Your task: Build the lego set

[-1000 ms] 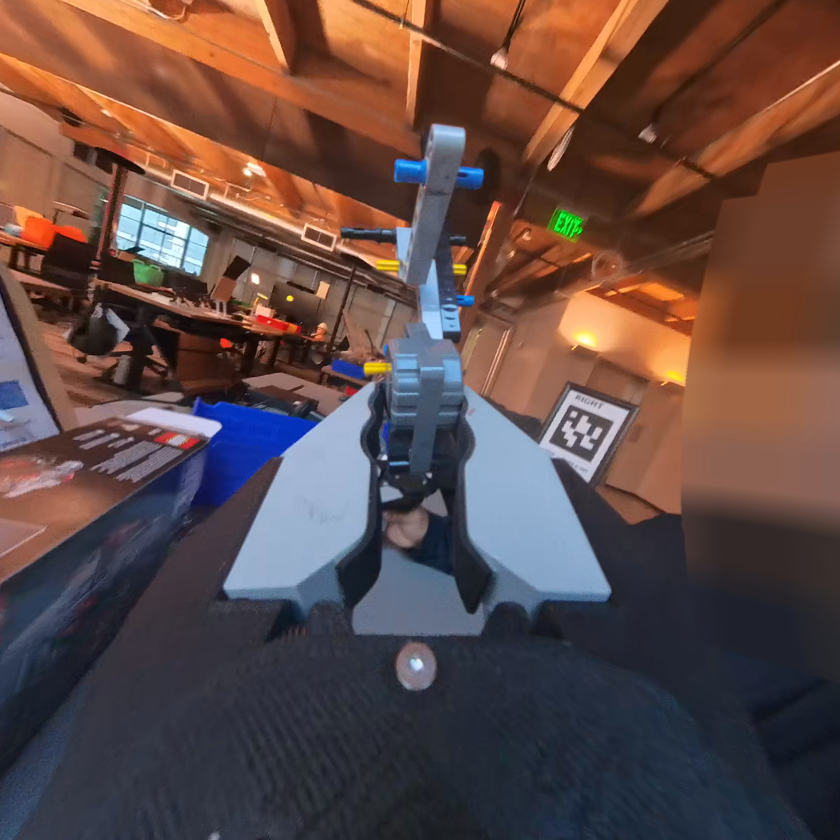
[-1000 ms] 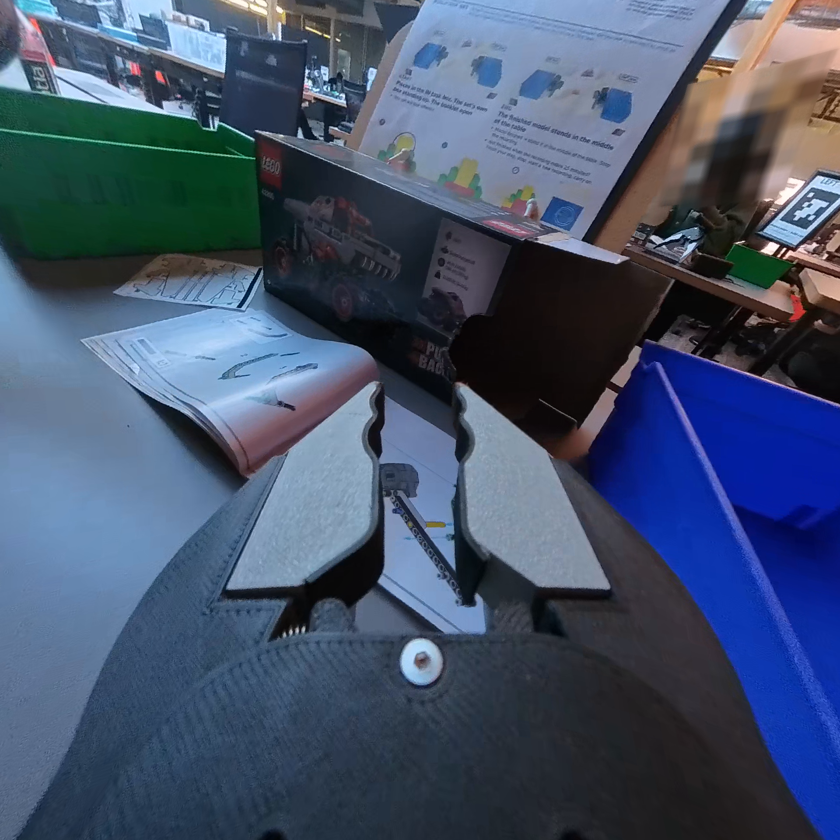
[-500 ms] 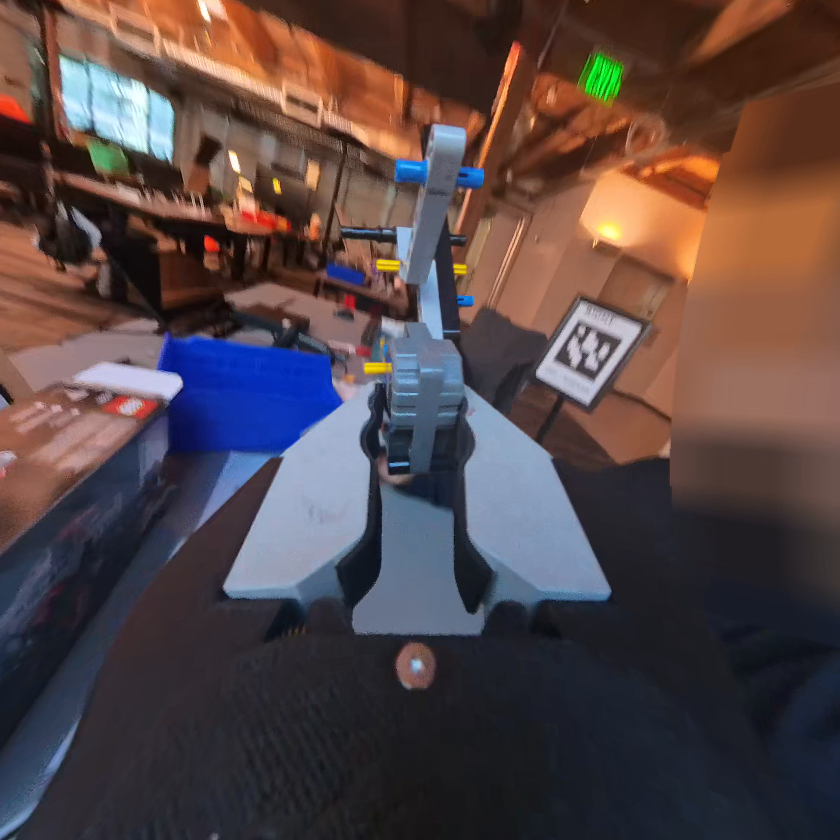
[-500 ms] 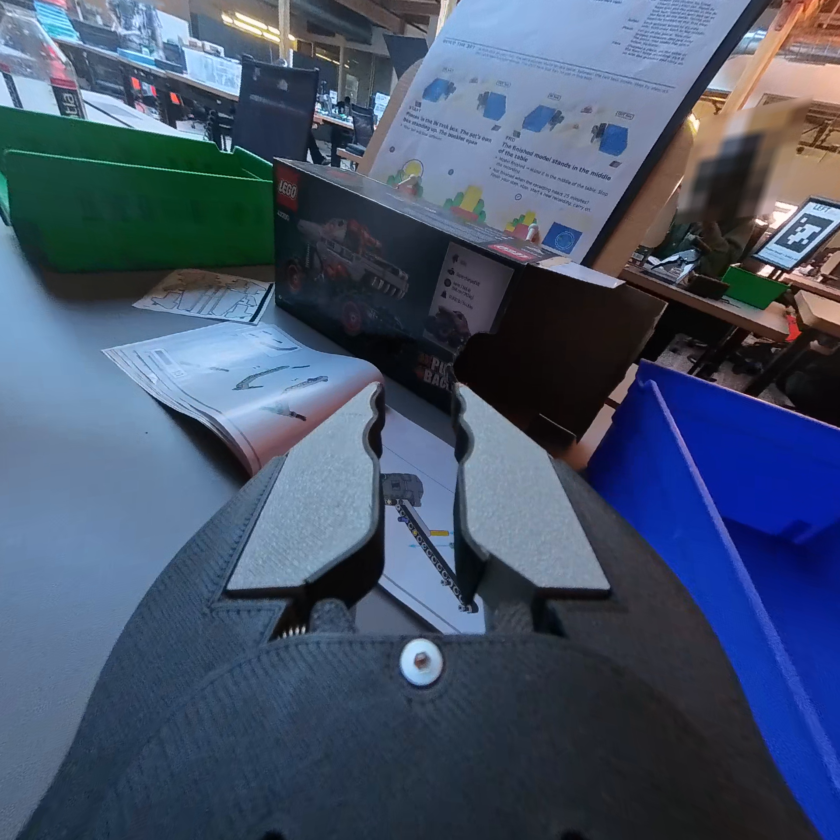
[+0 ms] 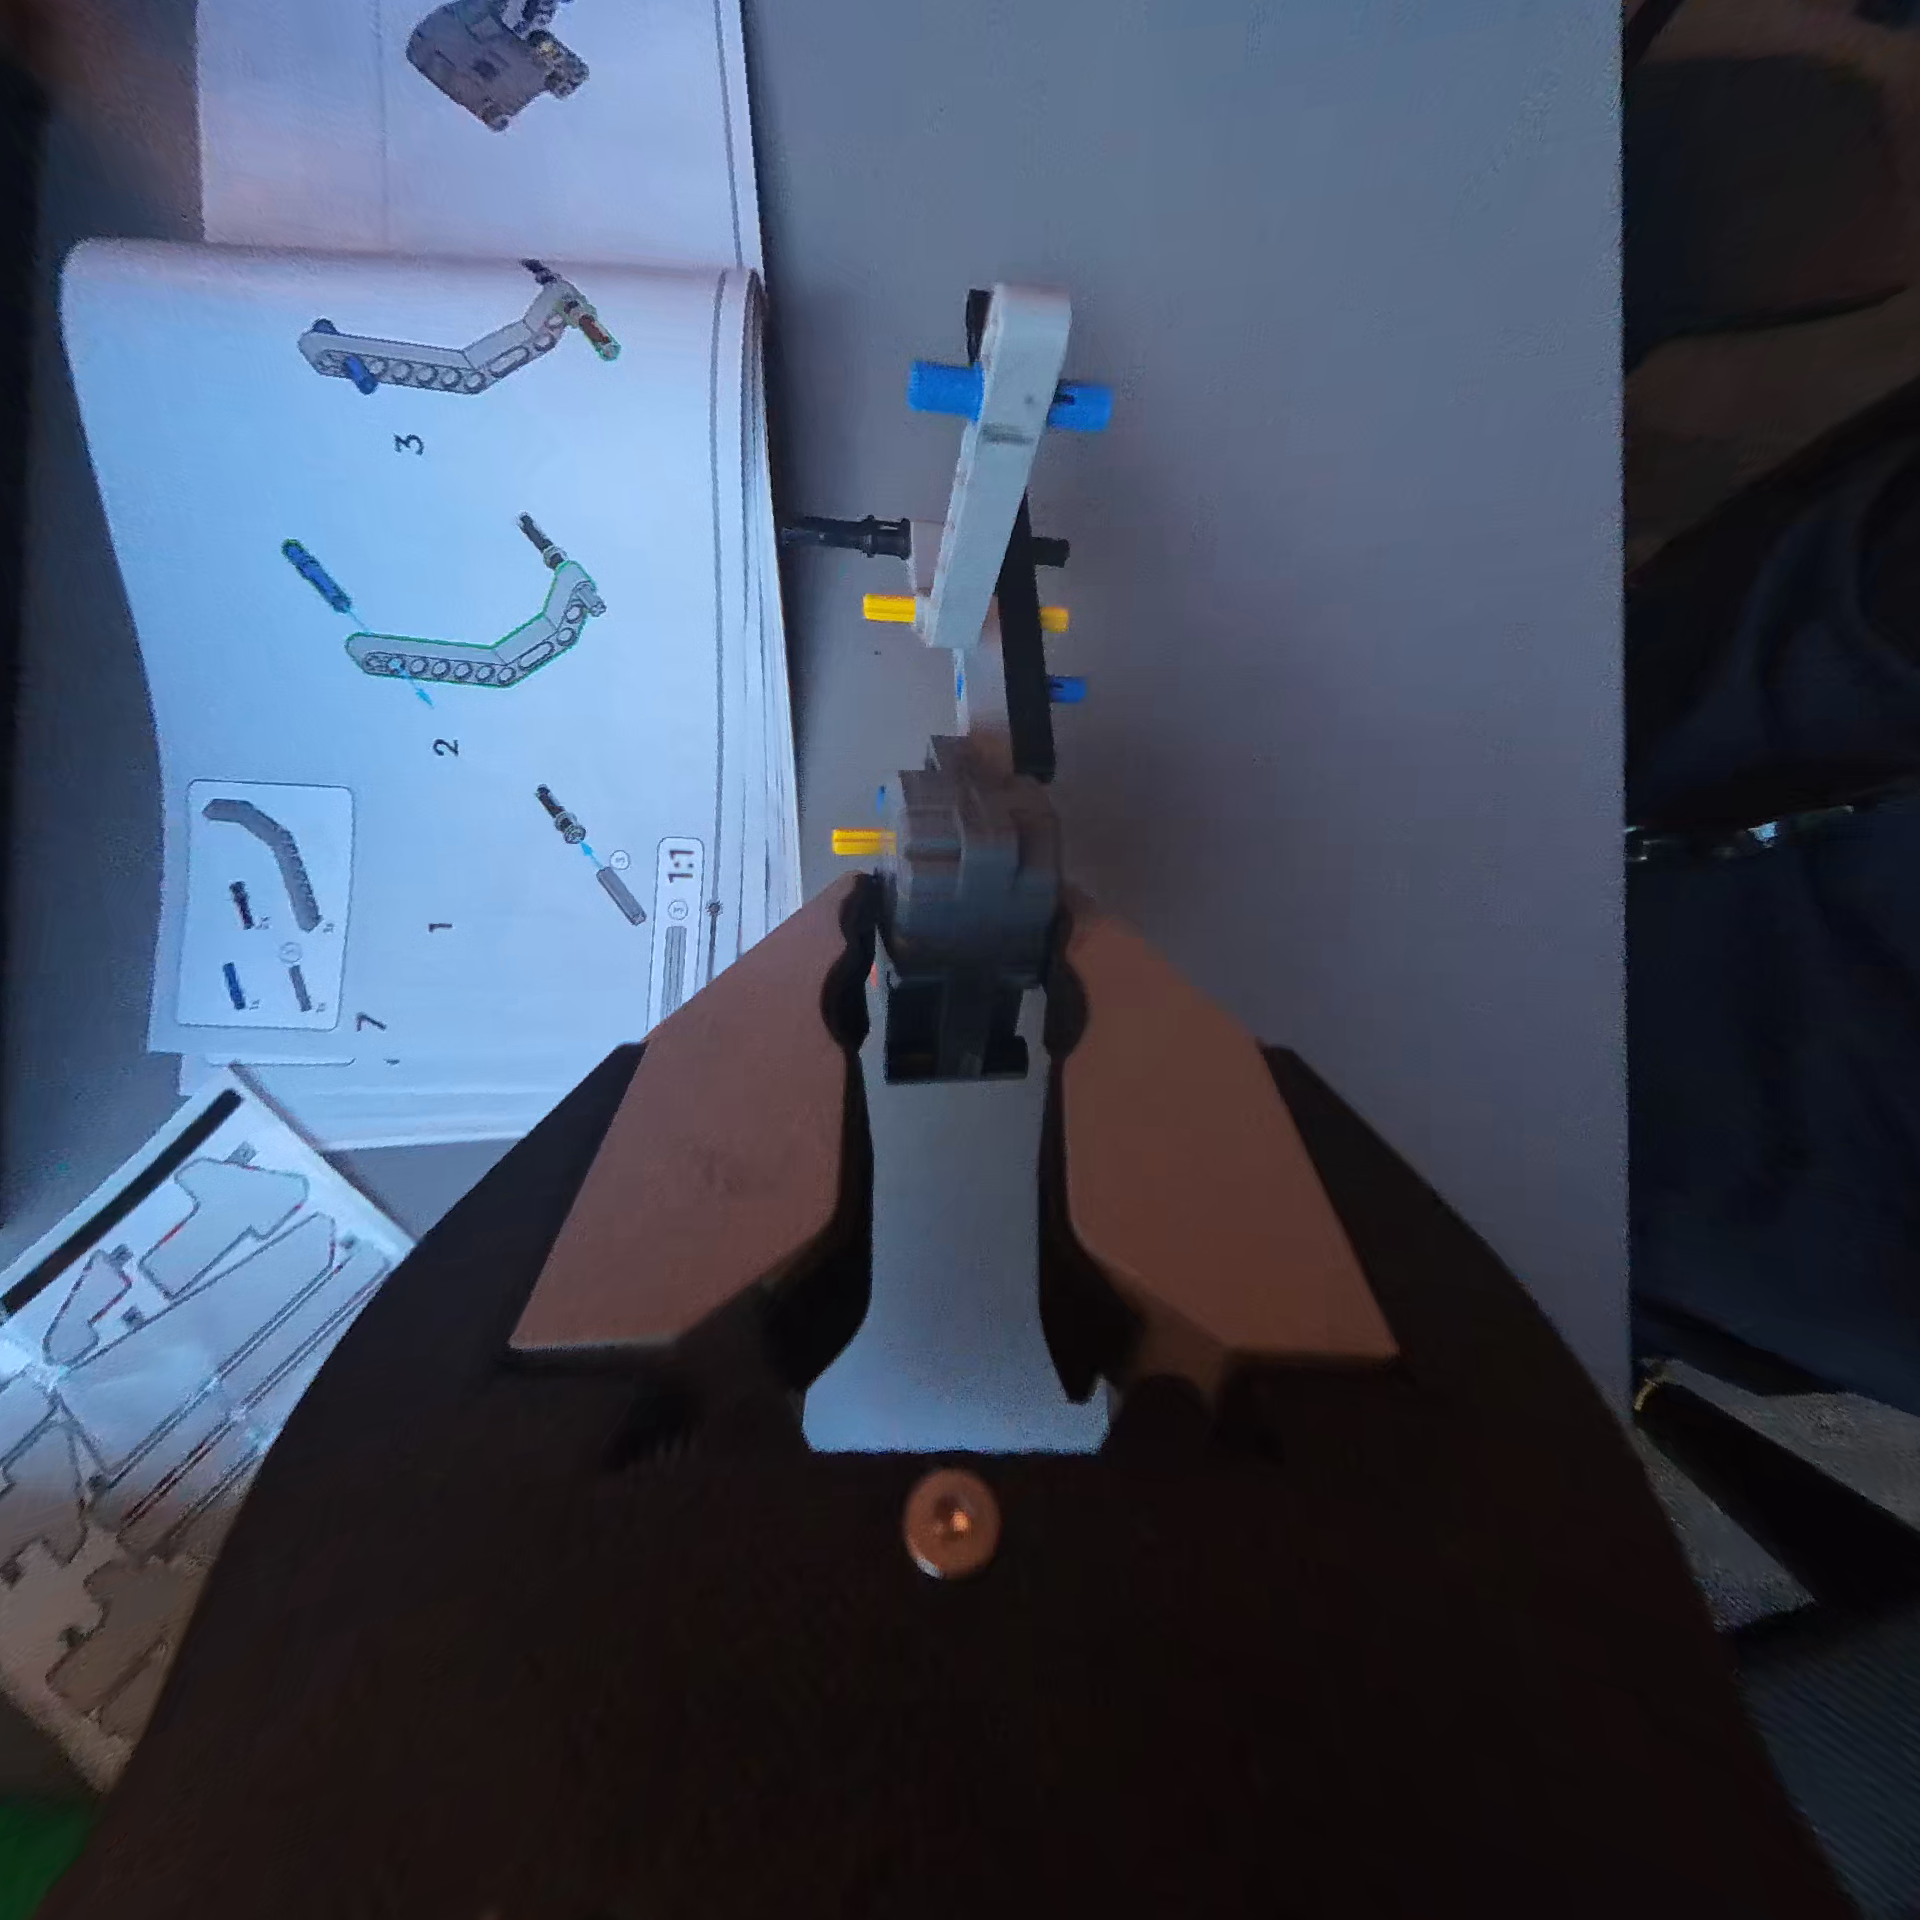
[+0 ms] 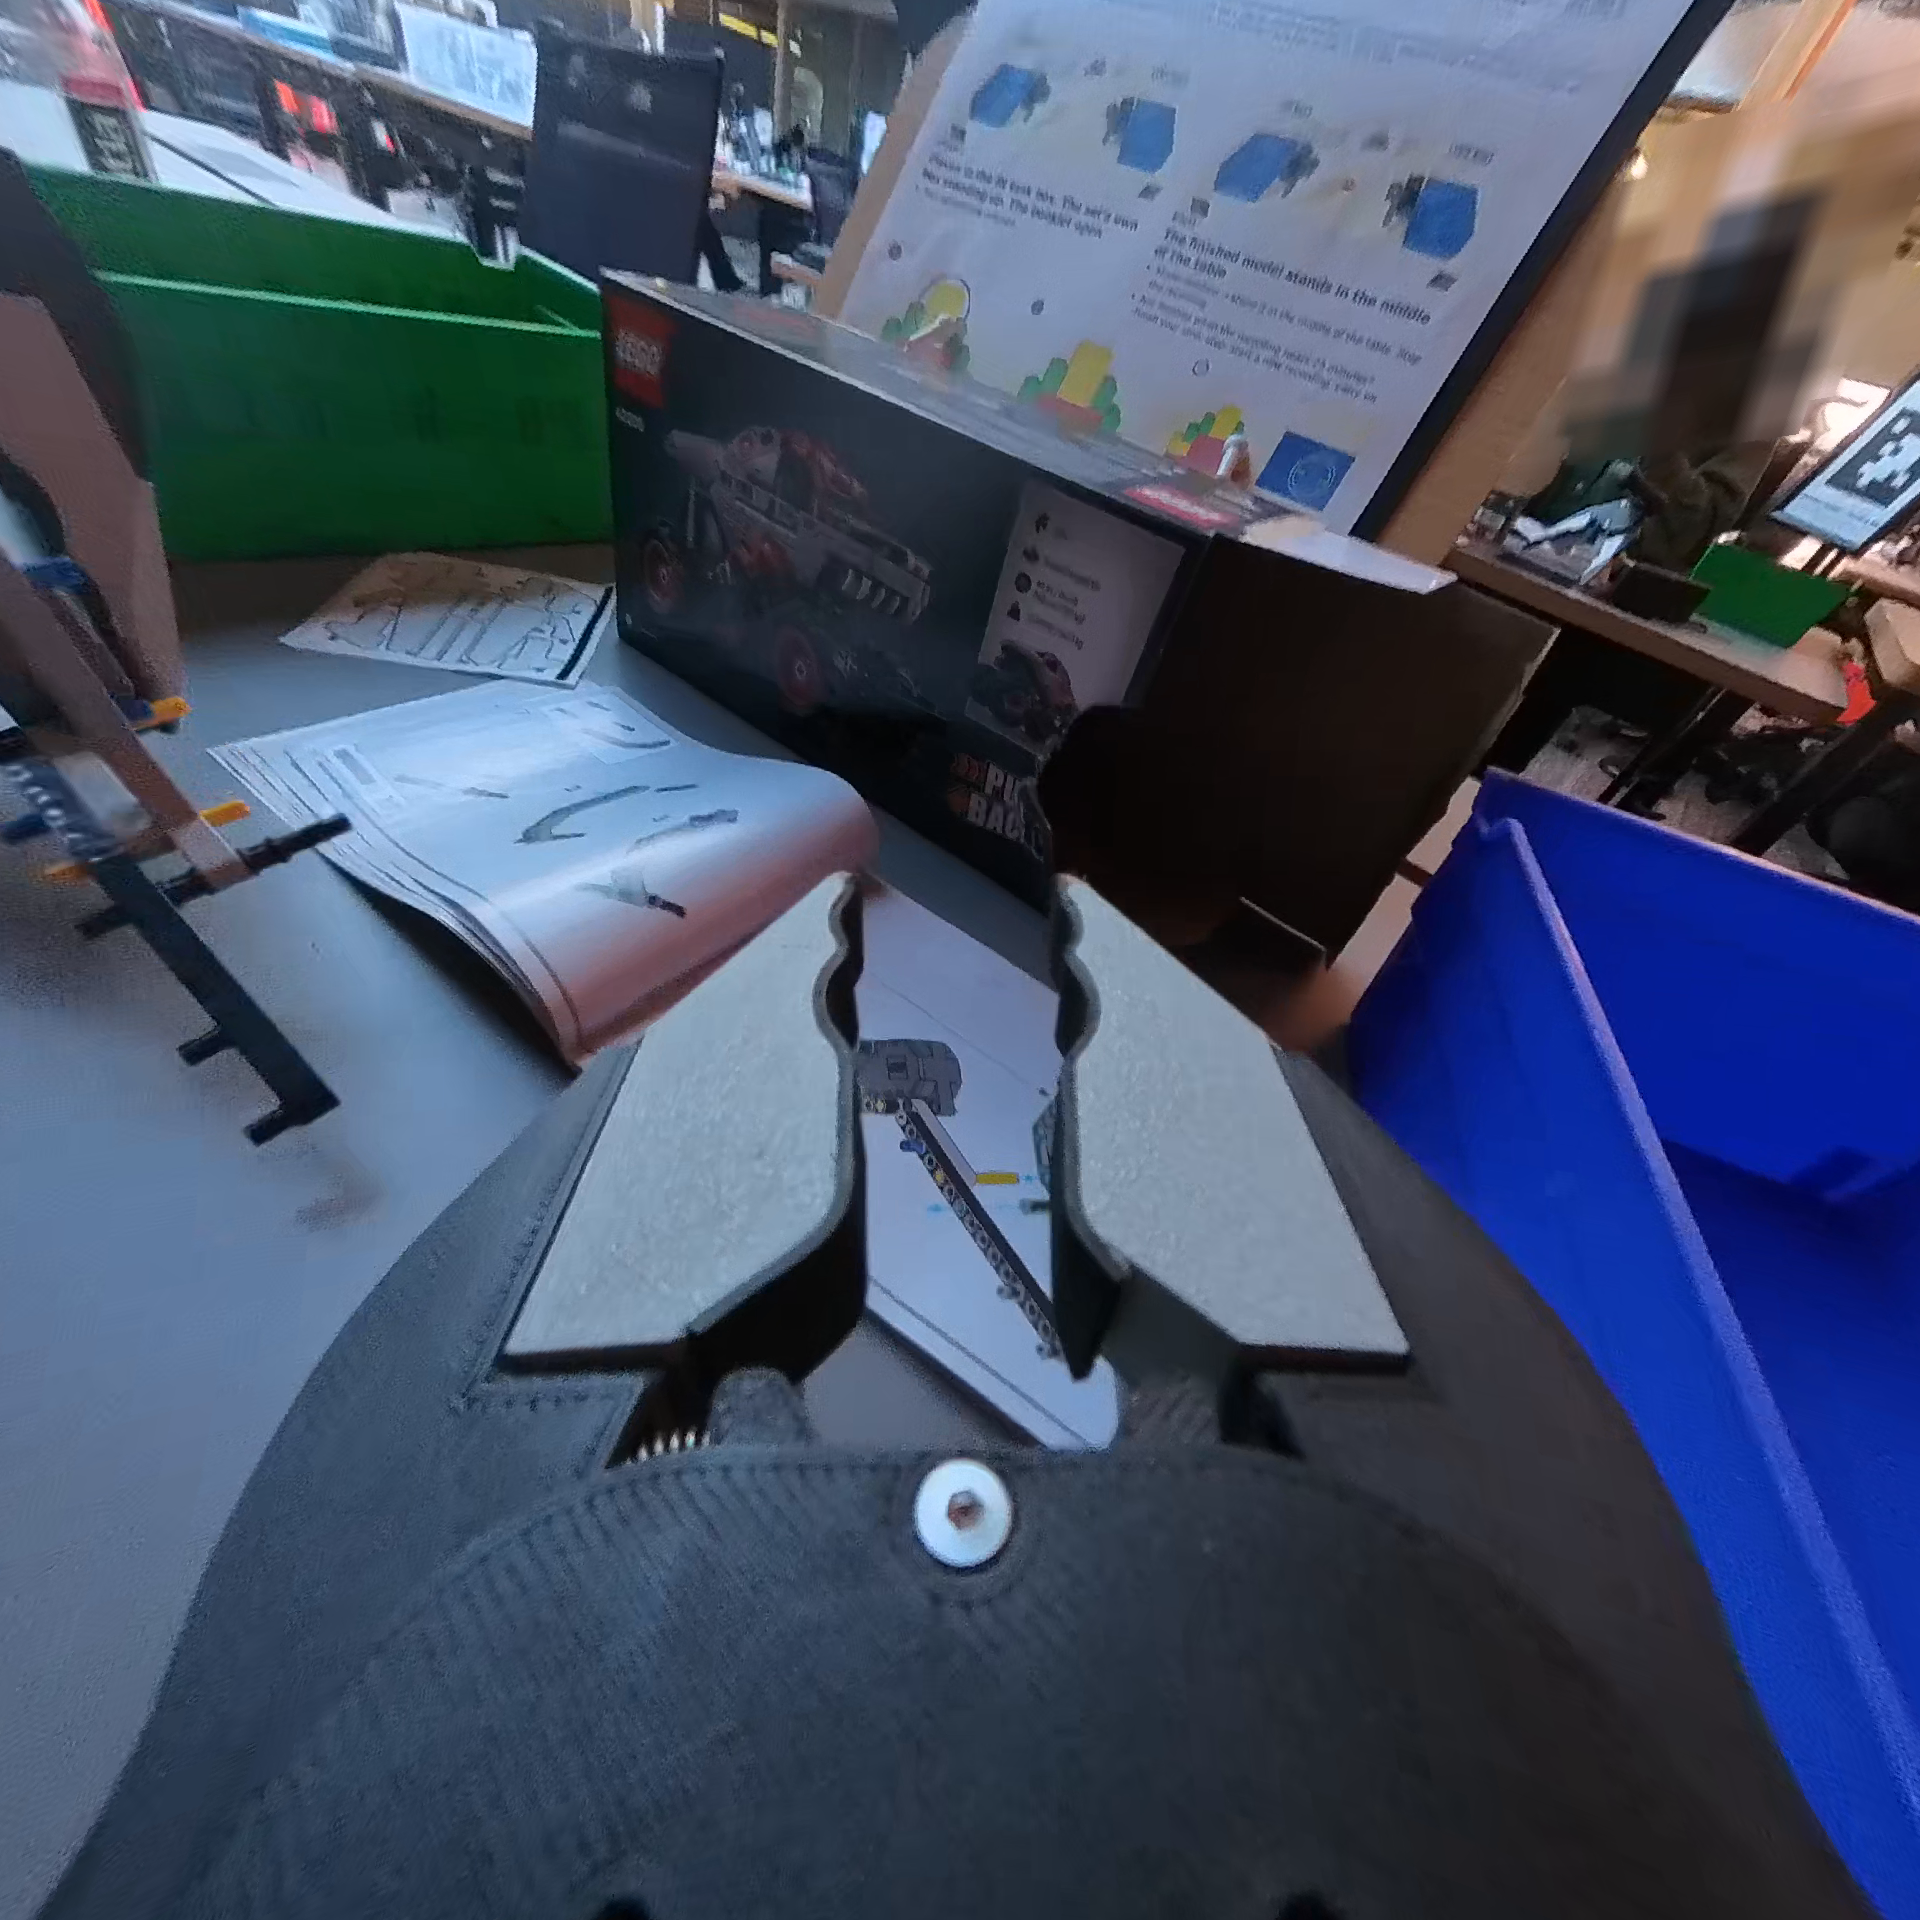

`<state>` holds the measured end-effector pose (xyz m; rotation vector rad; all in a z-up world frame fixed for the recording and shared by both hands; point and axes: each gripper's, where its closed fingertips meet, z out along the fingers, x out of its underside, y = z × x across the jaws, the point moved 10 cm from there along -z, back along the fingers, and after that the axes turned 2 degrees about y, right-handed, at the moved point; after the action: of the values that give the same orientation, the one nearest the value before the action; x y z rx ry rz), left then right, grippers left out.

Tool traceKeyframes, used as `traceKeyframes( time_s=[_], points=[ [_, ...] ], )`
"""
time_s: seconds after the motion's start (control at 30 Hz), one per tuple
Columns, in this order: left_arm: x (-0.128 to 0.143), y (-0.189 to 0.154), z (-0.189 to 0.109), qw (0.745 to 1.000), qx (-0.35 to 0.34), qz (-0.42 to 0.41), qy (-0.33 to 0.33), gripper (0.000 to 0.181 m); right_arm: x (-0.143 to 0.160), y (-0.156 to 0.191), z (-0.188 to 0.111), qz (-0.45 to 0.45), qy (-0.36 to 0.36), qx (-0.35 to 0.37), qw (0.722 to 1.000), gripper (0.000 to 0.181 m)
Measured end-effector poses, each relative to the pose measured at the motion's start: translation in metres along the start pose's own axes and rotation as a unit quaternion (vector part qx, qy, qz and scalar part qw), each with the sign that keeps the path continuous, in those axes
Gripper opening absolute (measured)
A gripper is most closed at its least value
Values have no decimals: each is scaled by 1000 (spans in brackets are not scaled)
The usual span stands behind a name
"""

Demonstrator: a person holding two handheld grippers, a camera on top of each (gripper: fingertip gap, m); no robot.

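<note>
My left gripper (image 5: 961,906) is shut on the dark grey block (image 5: 968,878) of a partly built lego assembly and points down at the grey table (image 5: 1299,520). A black beam (image 5: 1027,665) and a light grey beam (image 5: 1003,457) with blue, yellow and black pins stick out beyond the fingertips, above the table beside the open instruction booklet (image 5: 436,623). The assembly also shows at the left edge of the right wrist view (image 6: 197,966). My right gripper (image 6: 956,914) is open and empty, low over a booklet page (image 6: 956,1195).
A black lego box (image 6: 935,582) stands behind the booklet (image 6: 561,821). A green bin (image 6: 343,416) is at the back left, a blue bin (image 6: 1662,1143) at the right. A white poster board (image 6: 1247,208) leans behind the box. A sticker sheet (image 5: 156,1351) lies by the booklet. Across from one pair of fingers to the other is roughly 25 centimetres.
My left gripper has swung from pointing up at the ceiling to pointing down at the table, still holding the assembly, which now shows in the right wrist view. My right gripper has barely moved.
</note>
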<state>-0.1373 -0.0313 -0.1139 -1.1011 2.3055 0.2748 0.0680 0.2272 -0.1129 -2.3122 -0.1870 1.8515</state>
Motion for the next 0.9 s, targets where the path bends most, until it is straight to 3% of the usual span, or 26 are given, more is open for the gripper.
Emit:
traceKeyframes(
  time_s=[0.2,0.47,0.6,0.8,0.83,0.9],
  points=[
    [2,-2,15,1000,22,-4,-17,45,15,-16,2,77,98,19,992,62],
    [9,10,-15,994,23,-6,-108,49,47,-15,22,108,284,26,952,88],
    [15,20,-15,990,4,-19,-141,47,50,-23,21,155,276,30,948,75],
    [22,24,-8,987,-21,-70,-144,35,50,-23,21,137,284,40,948,66],
    [23,24,-9,987,-24,-73,-144,35,50,-25,21,139,288,54,946,68],
    [24,24,-12,986,-25,-73,-148,36,51,-28,19,136,296,94,941,98]
  ],
)
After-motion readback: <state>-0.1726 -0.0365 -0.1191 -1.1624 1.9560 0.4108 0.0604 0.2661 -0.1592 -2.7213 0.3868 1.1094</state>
